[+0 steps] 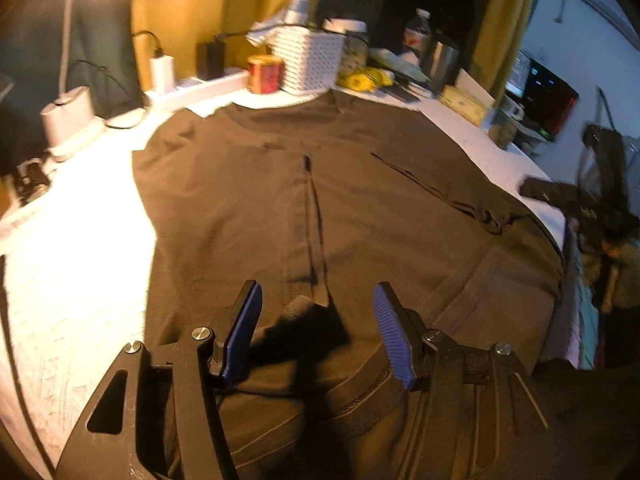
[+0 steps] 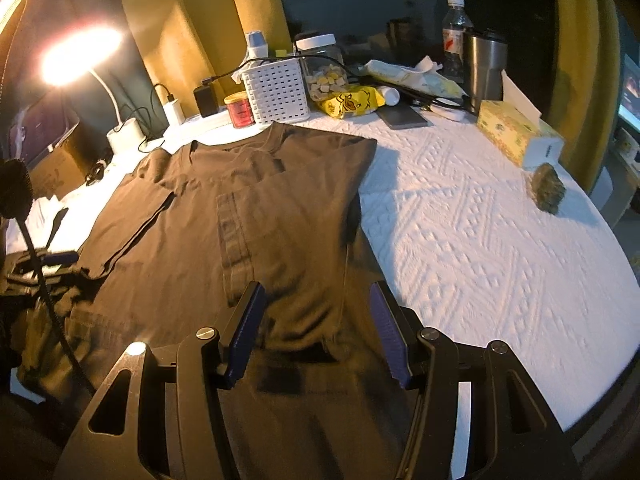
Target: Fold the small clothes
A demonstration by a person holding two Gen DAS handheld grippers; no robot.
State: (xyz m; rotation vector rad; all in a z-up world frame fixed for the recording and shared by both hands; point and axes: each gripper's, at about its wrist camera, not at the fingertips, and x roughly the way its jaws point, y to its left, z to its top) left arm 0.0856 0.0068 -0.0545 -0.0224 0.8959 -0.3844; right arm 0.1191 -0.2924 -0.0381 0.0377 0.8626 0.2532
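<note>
Both grippers, left gripper (image 1: 318, 328) and right gripper (image 2: 316, 330), hover unclenched, holding nothing, above flat brown cotton T-shirt (image 2: 248, 216); next likely pinching hem ahead.

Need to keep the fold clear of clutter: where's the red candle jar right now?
In the right wrist view the red candle jar stands at the table's far edge, just beyond the brown T-shirt collar, touching the white basket on its left.

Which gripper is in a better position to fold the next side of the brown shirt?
Probably the left gripper. It hangs open over the brown shirt near the sleeve that still lies unfolded. The right gripper, also open, is over the side whose edge looks already folded in.
</note>
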